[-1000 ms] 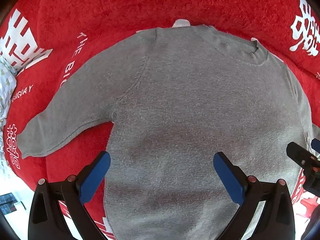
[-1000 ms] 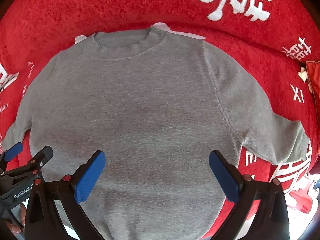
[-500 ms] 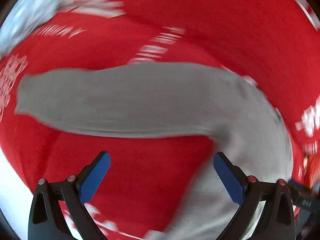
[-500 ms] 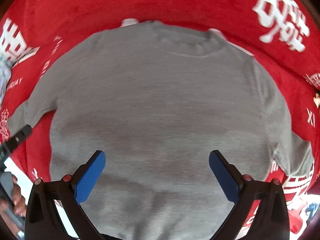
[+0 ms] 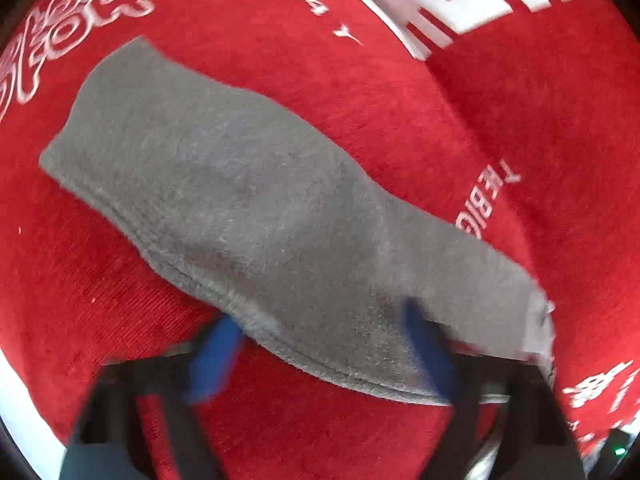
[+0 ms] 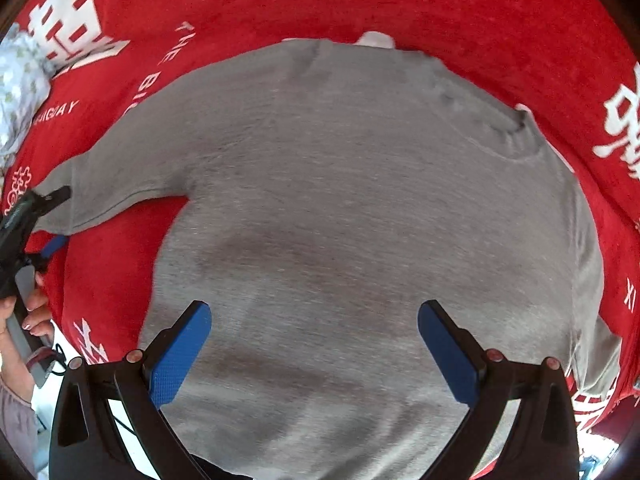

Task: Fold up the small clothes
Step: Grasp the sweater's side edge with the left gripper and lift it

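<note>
A grey sweater (image 6: 360, 220) lies flat on a red blanket (image 6: 400, 0), neck at the far right. Its left sleeve (image 5: 240, 200) fills the left wrist view. My left gripper (image 5: 320, 352) is open, blurred by motion, with the sleeve between its blue pads: one pad (image 5: 216, 356) below the sleeve's edge, the other (image 5: 428, 352) over the cloth. It also shows in the right wrist view (image 6: 44, 220) at the sleeve's cuff. My right gripper (image 6: 312, 352) is open and empty, hovering over the sweater's lower body.
The red blanket has white lettering and characters (image 6: 72, 28). A pale patterned cloth (image 6: 16, 88) lies at the far left edge. A person's hand (image 6: 28, 312) holds the left gripper. White floor shows beyond the blanket's near edge.
My left gripper has swung left from the sweater's hem to the left sleeve and closed in on it. My right gripper has shifted left, over the body's middle.
</note>
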The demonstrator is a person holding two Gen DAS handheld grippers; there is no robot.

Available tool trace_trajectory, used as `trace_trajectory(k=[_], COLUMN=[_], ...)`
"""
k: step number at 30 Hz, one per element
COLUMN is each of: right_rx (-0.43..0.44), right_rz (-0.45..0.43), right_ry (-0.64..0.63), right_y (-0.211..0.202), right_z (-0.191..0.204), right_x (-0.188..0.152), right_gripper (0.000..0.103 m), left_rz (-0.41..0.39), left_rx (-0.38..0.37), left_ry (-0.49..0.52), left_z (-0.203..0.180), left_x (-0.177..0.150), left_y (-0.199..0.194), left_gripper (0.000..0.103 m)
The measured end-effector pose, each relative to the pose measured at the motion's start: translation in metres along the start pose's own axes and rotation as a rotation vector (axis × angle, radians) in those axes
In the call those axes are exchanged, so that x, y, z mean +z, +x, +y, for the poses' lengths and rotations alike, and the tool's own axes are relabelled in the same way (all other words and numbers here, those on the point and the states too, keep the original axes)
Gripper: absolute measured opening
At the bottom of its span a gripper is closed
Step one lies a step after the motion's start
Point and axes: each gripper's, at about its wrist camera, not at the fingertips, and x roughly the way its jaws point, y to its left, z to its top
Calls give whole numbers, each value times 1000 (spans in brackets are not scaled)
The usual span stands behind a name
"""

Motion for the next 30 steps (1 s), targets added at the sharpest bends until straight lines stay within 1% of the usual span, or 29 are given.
trace_trajectory(k=[1,2,3,4,6,7,10,13,15,16,18,21,22,23,25,27,28,30], right_rx=[2,3,6,8,12,15,22,40,44,44,37,21,14,9,4,5,5,8], right_rz=[3,0,-4,-9,-20,-23,-30,-64,-96,-112,-145,-190,-199,-196,-178,-166,-158,-142], right_ry=[-9,-14,-19,-25,-33,-34,-11,33,78,105,163,258,300,327,395,442,465,506], right_y=[0,0,-1,-2,-4,-5,-9,-20,-29,-33,-42,-54,-57,-56,-51,-47,-43,-35], right_z=[5,10,13,16,20,21,17,3,-13,-23,-47,-92,-114,-126,-159,-184,-197,-217], right_x=[1,2,2,3,3,2,-1,-7,-13,-16,-22,-34,-40,-43,-51,-60,-66,-78], right_gripper=[103,103,103,103,103,103,103,103,103,103,103,103,103,103,103,103,103,103], left_rz=[-18,-23,-15,-22,-48,-63,-97,-128,-126,-119,-101,-64,-46,-20,17,43,52,96], left_rx=[12,-34,-75,-78,-76,-82,-139,-191,-247,-279,-324,-343,-348,-346,-316,-247,-219,-135], left_ry=[10,6,0,8,83,128,262,439,546,615,722,853,890,934,1013,1105,1127,1168], left_z=[-1,2,0,-1,-12,-23,-58,-113,-157,-186,-233,-297,-318,-338,-364,-384,-385,-391], left_x=[1,5,8,10,12,14,5,-15,-31,-45,-71,-116,-130,-150,-181,-218,-225,-245], left_y=[-1,-3,-2,-6,-17,-22,-50,-77,-83,-86,-83,-67,-56,-44,-16,12,27,52], left_gripper=[37,6,7,7,7,7,7,7,7,7,7,7,7,7,7,7,7,7])
